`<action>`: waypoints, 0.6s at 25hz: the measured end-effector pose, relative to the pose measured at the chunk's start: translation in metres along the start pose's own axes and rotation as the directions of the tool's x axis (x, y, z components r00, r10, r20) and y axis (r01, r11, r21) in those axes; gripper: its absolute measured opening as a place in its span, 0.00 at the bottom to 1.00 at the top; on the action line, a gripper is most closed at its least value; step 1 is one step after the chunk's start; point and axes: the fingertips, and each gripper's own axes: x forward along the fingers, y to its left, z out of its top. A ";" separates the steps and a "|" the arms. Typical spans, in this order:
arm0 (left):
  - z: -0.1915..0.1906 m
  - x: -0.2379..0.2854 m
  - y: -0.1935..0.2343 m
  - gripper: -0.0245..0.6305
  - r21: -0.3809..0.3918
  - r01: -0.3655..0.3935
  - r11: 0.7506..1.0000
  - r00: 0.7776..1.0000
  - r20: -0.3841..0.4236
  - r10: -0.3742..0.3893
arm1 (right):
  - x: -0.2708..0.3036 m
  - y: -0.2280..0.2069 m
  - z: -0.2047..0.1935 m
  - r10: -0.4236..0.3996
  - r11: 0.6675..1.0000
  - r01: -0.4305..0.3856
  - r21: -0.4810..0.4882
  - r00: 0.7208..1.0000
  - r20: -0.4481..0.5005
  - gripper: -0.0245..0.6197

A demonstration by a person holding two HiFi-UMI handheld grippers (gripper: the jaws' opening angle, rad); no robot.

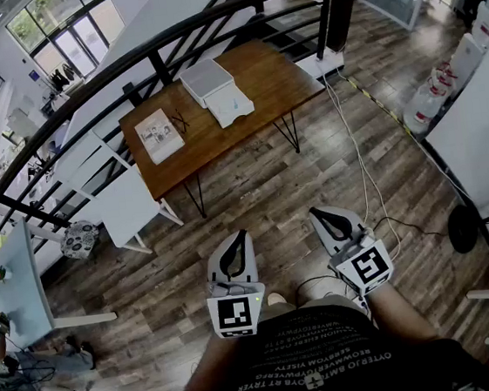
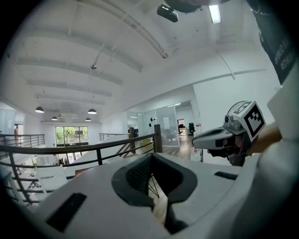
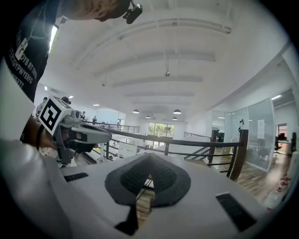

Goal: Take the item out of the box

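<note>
The left tool [image 1: 237,239] and the right tool [image 1: 321,217] were held side by side, a little apart, just ahead of the person's black shirt [image 1: 324,356]. Each gripper view showed that tool's dark pads pressed together at the tip with nothing pinched between them, and each tool pointed roughly level across the room. Below them lay a dark wood-plank floor [image 1: 253,189], crossed on the right by a white cable [image 1: 359,160]. Well ahead of both tools stood a brown wooden table [image 1: 265,69] on thin black legs. It carried a white box [image 1: 206,79] near its far edge, a smaller white box [image 1: 231,106] touching it on the near side, and a flat printed package [image 1: 159,135] farther left. No item inside the boxes could be made out. A black railing [image 1: 124,62] curved behind the table.
</note>
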 end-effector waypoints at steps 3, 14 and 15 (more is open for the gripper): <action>-0.001 -0.004 0.014 0.05 -0.003 0.003 1.000 1.000 0.001 -0.003 | 0.010 0.009 0.009 -0.008 1.000 0.007 0.019 1.000 0.015 0.03; -0.014 -0.013 0.058 0.05 -0.025 -0.005 1.000 1.000 0.010 0.006 | 0.025 0.021 0.014 -0.063 0.997 0.065 0.040 0.997 -0.040 0.03; -0.014 -0.013 0.060 0.05 -0.028 -0.003 1.000 1.000 0.011 0.004 | 0.025 0.022 0.013 -0.068 0.997 0.071 0.041 0.996 -0.065 0.03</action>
